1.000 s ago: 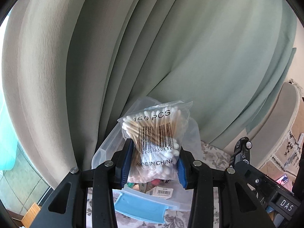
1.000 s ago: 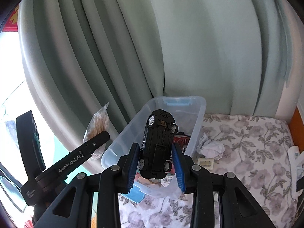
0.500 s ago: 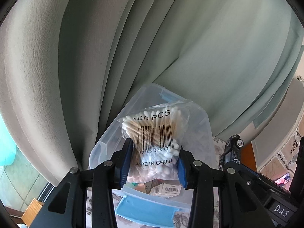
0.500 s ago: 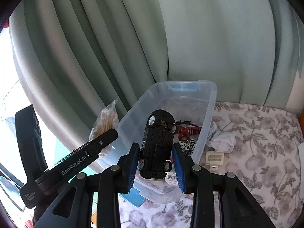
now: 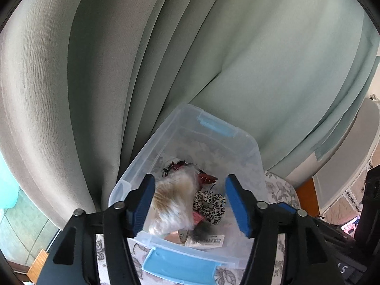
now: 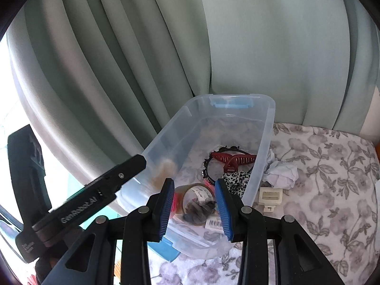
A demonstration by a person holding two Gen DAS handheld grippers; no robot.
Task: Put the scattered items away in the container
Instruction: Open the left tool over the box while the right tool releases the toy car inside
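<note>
Both tongs hang over the clear plastic storage box (image 6: 258,142): our left tongs (image 5: 190,201) are spreading, dropping the blurred bag of cotton swabs (image 5: 173,204), while our right tongs (image 6: 193,201) stand parted and empty, so next we fetch the crumpled white paper (image 6: 282,173).

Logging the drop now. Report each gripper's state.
Left gripper: jaws opening, cotton swab bag loose between them.
Right gripper: open, holding nothing.

Pale green curtain (image 6: 249,47) hangs behind a floral tablecloth (image 6: 332,166); a window (image 5: 14,213) shows left.
</note>
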